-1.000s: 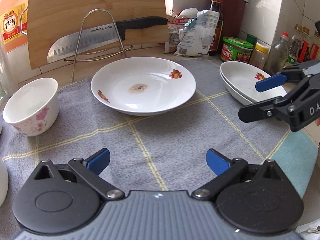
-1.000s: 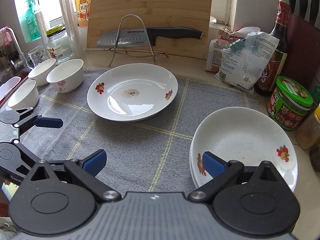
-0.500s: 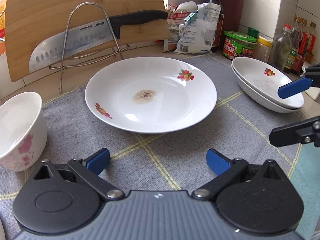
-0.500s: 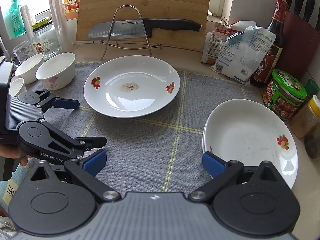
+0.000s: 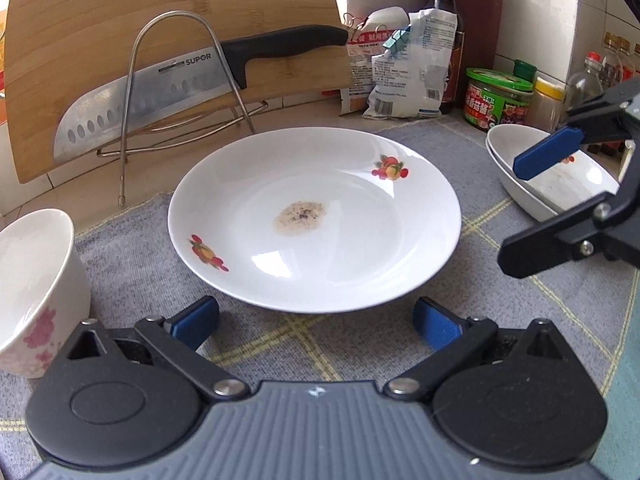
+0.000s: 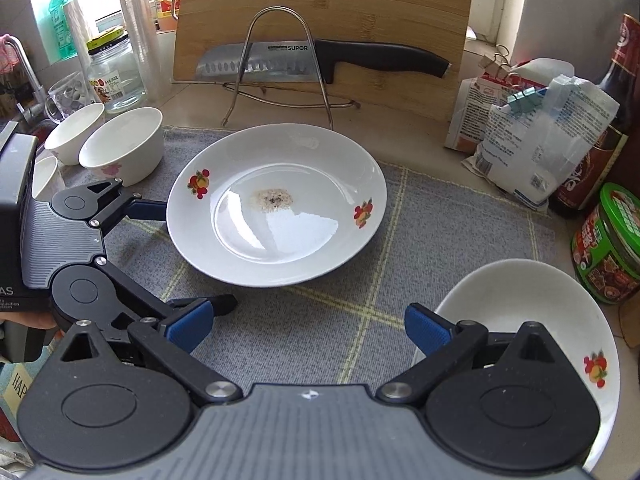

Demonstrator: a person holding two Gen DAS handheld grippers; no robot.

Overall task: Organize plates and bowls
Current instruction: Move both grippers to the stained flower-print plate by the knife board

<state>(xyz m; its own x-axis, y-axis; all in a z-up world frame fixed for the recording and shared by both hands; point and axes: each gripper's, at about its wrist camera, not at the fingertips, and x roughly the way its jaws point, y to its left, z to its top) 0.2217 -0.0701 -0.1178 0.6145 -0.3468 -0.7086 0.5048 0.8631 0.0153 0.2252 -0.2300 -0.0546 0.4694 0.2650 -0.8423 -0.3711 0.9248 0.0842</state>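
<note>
A white plate [image 5: 316,216] with fruit prints and a brown stain lies on the grey cloth [image 5: 360,344]. My left gripper [image 5: 316,322] is open just short of its near rim, one finger to each side. In the right wrist view that plate [image 6: 276,204] has the left gripper [image 6: 198,256] at its left edge. My right gripper [image 6: 308,326] is open and empty in front of the plate. Two stacked plates [image 6: 520,292] sit beside its right finger and show at the right as stacked plates [image 5: 560,188]. A flowered bowl [image 5: 32,288] stands at the left.
A cutting board [image 6: 320,12] leans on the wall behind a wire rack holding a knife [image 6: 320,58]. Clipped bags [image 6: 540,128], a dark bottle [image 6: 600,148] and a green-lidded jar [image 6: 608,248] crowd the right. More bowls [image 6: 76,132] and a glass jar [image 6: 116,76] stand at the left.
The left gripper has moved forward up to the stained plate's rim. The right gripper has also moved forward and left, closer to that plate. Both stayed open.
</note>
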